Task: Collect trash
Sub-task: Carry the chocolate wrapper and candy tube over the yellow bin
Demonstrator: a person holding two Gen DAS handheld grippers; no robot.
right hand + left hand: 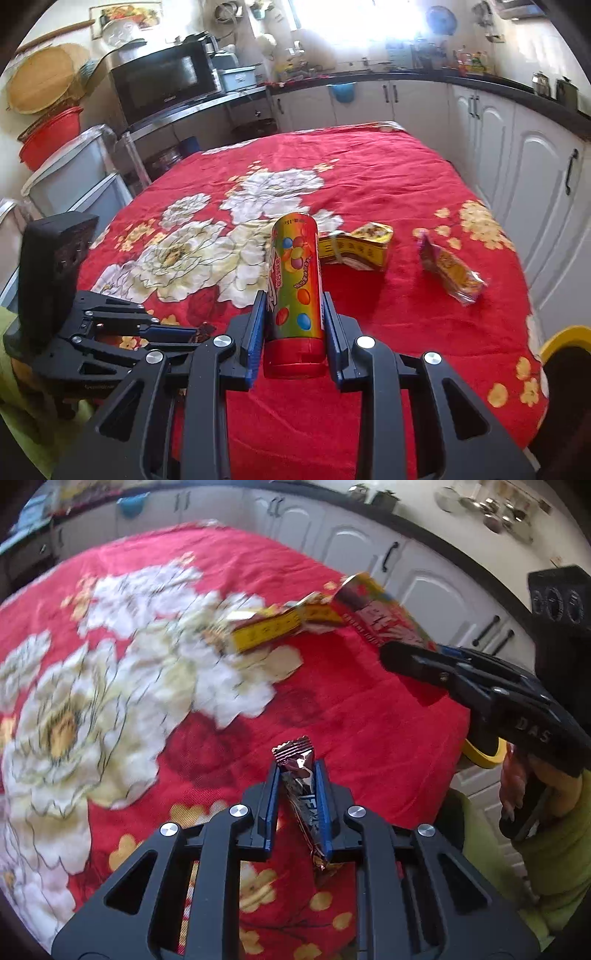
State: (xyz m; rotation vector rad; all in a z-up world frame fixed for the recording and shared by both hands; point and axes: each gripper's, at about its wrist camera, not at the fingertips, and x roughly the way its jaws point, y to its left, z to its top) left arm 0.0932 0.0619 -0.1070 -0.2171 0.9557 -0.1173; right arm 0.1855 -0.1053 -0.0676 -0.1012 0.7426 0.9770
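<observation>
Above tablecloth (pixel 406 177), level hand-held gripper (pixel 294 314) clamping tube (pixel 295 280)

Showing glossy crinkled foil on the candy wrapper (pixel 301 794), matt woven cloth over the tabletop (pixel 388 177), shiny printed candy tube (pixel 295 280).

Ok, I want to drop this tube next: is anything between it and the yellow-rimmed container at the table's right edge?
Nothing visible. Only bare red cloth lies between the tube in the right gripper and the yellow rim; the purple packet sits farther back.
</observation>
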